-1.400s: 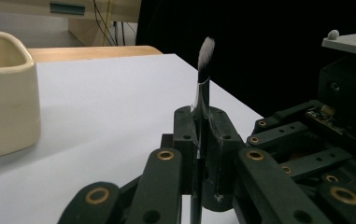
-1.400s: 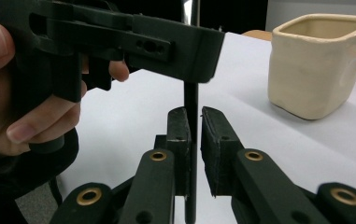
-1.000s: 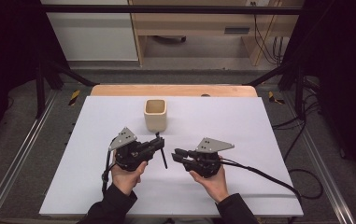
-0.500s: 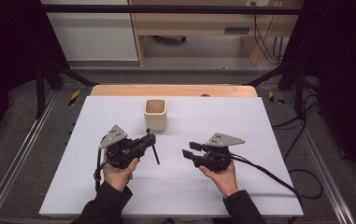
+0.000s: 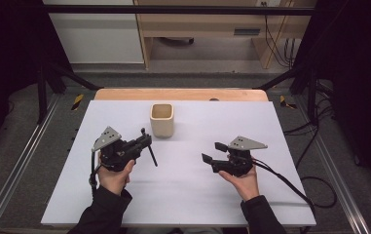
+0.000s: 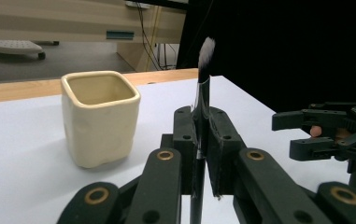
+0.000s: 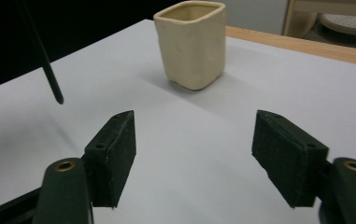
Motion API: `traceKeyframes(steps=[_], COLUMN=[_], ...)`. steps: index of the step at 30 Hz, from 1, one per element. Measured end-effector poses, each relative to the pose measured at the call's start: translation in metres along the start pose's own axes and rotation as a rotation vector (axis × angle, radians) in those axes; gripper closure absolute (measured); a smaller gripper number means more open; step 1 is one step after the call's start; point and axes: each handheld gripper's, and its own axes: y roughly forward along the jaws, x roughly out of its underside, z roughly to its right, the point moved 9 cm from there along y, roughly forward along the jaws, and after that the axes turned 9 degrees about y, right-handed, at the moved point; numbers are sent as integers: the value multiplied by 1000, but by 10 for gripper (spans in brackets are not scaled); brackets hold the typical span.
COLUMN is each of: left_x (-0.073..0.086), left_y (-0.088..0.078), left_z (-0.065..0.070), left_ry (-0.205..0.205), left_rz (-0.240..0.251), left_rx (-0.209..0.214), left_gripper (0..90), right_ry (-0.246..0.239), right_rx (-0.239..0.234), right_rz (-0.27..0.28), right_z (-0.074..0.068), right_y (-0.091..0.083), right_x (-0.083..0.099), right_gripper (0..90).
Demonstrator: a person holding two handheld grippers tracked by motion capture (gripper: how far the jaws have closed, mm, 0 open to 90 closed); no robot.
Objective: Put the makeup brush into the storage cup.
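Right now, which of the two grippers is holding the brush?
The left gripper: its jaws are shut on the brush, bristles up. The right gripper stands open, holding nothing.

I see a cream, square-mouthed ceramic cup [image 5: 162, 119] standing upright and empty toward the table's far middle. A thin black brush [image 6: 202, 107] with a pale bristle tip stands nearly upright, pinched in my left gripper [image 5: 144, 143], just beside the cup, not touching it.

High view: overhead, facing 12 o'clock. Both gripper views: low, near the tabletop [image 5: 193, 190], sharing the cream cup [image 6: 100, 115].
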Motion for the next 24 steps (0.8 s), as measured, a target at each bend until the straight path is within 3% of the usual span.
traceKeyframes(steps=[12,24], left_x=[-2,-12], left_y=[-3,-4], left_z=[-12,-22], left_ry=[9,28], left_rz=[-6,-2], left_rx=[-38,-55], left_gripper=[829,829], right_ry=[29,56], right_rx=[79,114], right_rz=[36,36], right_z=[29,50], right_y=[-19,-37], right_x=[-4,1], right_gripper=[198,115])
